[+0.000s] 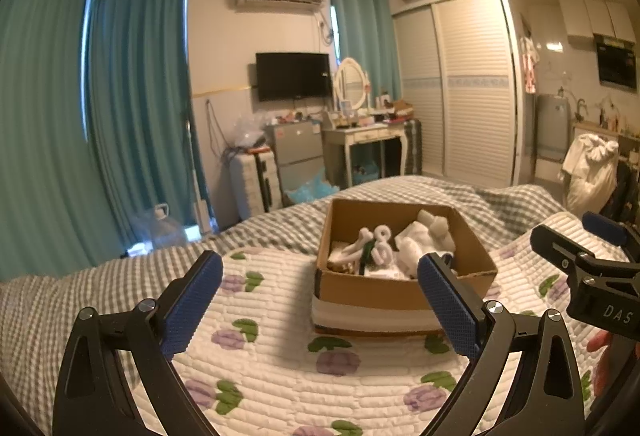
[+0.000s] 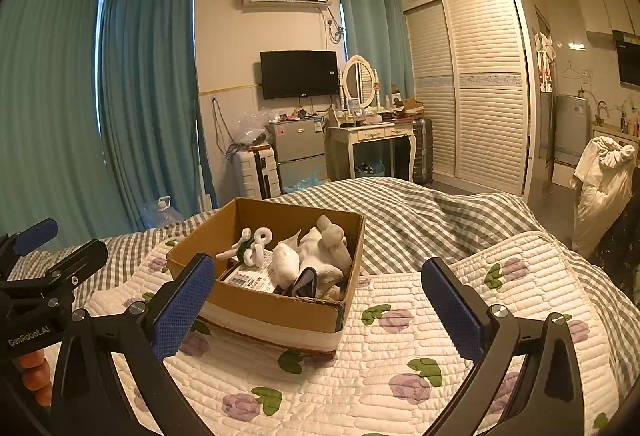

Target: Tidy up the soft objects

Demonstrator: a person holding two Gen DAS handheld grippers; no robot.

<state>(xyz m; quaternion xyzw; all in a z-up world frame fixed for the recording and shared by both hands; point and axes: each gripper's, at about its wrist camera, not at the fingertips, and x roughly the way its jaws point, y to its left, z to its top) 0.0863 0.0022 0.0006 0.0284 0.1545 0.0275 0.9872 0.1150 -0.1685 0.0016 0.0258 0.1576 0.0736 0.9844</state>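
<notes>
An open cardboard box [image 1: 384, 294] stands on the flowered quilt [image 1: 272, 316] on the bed; it also shows in the right wrist view [image 2: 280, 310]. Inside lie white rolled socks [image 2: 320, 256], a white looped soft toy [image 2: 256, 246] and a dark item [image 2: 302, 282]. My left gripper [image 1: 320, 296] is open and empty, held just before the box. My right gripper [image 2: 318, 296] is open and empty, with the box between and behind its fingers. Each gripper shows at the edge of the other's view.
A grey checked blanket [image 2: 420, 220] covers the far part of the bed. Beyond the bed stand a dressing table [image 2: 372, 140], a small fridge [image 2: 298, 152], a suitcase [image 2: 258, 172] and a slatted wardrobe [image 2: 480, 84]. Teal curtains [image 2: 148, 96] hang at left.
</notes>
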